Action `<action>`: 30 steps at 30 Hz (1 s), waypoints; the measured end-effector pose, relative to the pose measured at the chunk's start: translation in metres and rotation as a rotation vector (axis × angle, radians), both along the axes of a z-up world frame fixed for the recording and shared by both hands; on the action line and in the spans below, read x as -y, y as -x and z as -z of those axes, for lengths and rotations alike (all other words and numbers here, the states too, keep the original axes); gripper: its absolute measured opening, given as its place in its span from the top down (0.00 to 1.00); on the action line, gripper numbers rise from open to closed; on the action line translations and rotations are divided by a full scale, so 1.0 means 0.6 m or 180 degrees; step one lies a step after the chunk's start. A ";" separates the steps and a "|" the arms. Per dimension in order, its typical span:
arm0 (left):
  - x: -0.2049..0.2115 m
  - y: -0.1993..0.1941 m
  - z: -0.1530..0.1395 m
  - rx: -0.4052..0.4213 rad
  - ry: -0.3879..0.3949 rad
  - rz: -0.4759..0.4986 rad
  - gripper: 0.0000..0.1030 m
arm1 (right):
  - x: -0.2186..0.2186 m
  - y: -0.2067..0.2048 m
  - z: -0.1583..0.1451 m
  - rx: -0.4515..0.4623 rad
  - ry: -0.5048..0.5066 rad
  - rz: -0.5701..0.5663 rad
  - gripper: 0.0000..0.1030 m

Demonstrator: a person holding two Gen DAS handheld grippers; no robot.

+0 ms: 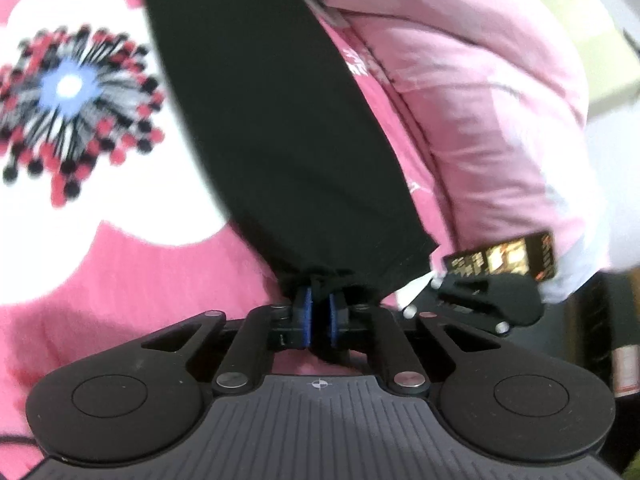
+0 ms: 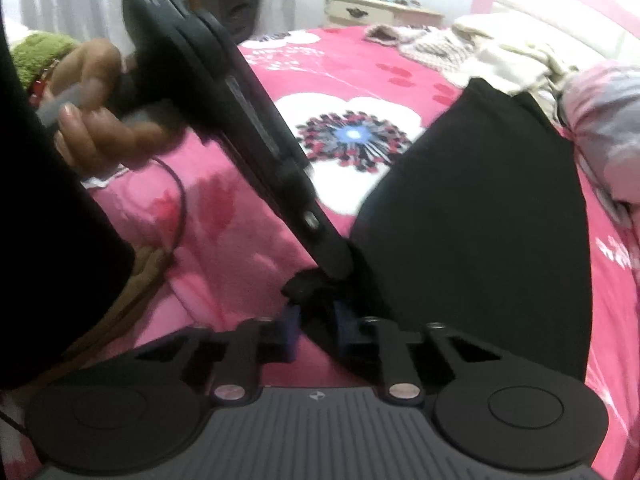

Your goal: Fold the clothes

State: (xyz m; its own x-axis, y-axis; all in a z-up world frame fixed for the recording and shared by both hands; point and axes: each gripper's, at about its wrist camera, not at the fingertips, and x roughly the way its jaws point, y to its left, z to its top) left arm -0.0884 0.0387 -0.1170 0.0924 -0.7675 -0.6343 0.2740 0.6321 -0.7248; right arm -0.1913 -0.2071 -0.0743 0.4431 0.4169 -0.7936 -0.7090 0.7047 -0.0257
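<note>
The left gripper [image 1: 318, 306] had its jaws pinching the bunched hem of a long black cloth garment [image 1: 288, 128], which trailed ahead across the pink flowered bedspread [image 1: 120, 256]. The right gripper [image 2: 316, 320] pinched the hem beside it. Folding looked barely begun.

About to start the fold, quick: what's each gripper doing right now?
Left gripper: shut on the black garment edge.
Right gripper: closed on the same garment's bunched edge.

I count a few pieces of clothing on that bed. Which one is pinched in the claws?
The black garment, the only dark piece; both claws grip its near edge. The cream knitwear lies untouched far back.
</note>
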 end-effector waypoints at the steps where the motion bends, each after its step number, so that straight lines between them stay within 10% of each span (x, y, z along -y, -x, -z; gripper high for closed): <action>1: -0.008 -0.002 0.002 -0.0066 0.0060 -0.0047 0.95 | 0.004 -0.001 0.001 -0.0022 -0.0001 0.0037 0.84; 4: -0.025 -0.005 0.007 -0.0148 0.0136 -0.0146 0.95 | 0.020 -0.009 -0.005 -0.0192 -0.0168 0.0143 0.83; 8: -0.024 -0.005 0.011 -0.0179 0.0200 -0.0176 0.95 | 0.059 -0.029 -0.014 -0.0559 -0.0709 0.0414 0.48; 18: -0.035 -0.006 0.031 -0.0404 0.0441 -0.0296 0.95 | 0.219 -0.093 0.072 -0.2066 -0.2437 0.1998 0.46; 30: -0.014 0.008 0.005 0.0108 -0.0039 -0.0008 0.94 | 0.269 -0.052 0.113 -0.1945 -0.3331 0.2775 0.46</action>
State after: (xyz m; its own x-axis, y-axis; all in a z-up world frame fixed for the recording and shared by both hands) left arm -0.0932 0.0471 -0.1198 0.1160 -0.7594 -0.6402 0.2968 0.6416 -0.7073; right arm -0.1599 -0.3687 -0.1422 0.5641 0.6856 -0.4601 0.2195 0.4127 0.8840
